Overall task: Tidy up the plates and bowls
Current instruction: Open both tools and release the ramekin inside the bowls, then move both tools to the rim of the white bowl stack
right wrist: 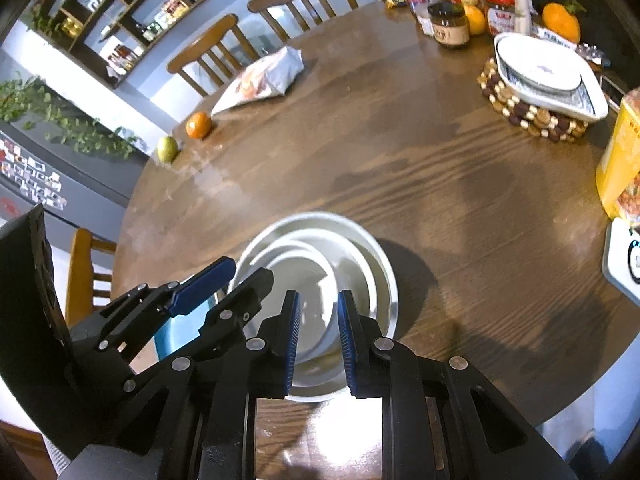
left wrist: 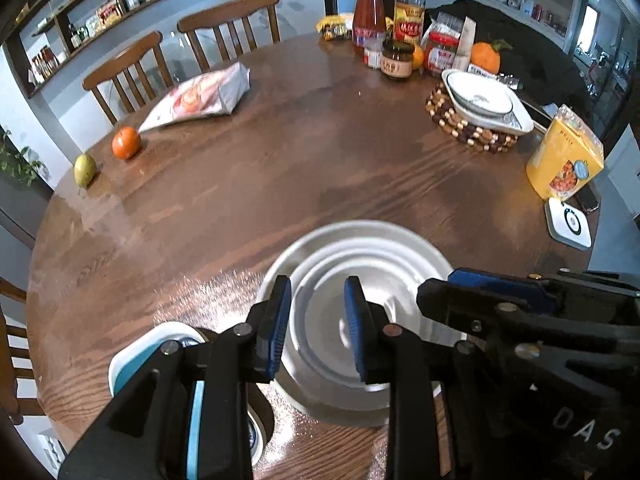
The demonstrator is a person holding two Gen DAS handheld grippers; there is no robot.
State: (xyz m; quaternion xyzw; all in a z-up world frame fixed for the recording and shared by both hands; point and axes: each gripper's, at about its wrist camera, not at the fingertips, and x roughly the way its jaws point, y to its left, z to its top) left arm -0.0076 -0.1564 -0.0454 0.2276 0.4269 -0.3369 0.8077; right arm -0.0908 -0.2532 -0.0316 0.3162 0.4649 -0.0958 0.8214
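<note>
Steel bowls (left wrist: 360, 248) sit nested on the round wooden table (left wrist: 280, 184), blurred in both views. My left gripper (left wrist: 318, 284) straddles the left rim of the stack (right wrist: 320, 236). A gap shows between its blue pads and neither presses on metal. My right gripper (right wrist: 318, 296) reaches in from the right side, and the inner bowl's wall runs between its pads. From the left wrist view that right gripper (left wrist: 438, 286) ends at the stack's right rim. A white square dish (left wrist: 516, 120) with a round plate in it rests on a beaded trivet (left wrist: 460, 128) at the far right.
A blue-and-white dish (left wrist: 152, 348) lies under the left gripper. Further off are a snack bag (left wrist: 200, 98), an orange (left wrist: 125, 142), a pear (left wrist: 85, 169), jars and bottles (left wrist: 396, 56) at the back, a yellow bag (left wrist: 560, 160) and a white device (left wrist: 568, 224) at the right edge. Chairs stand behind.
</note>
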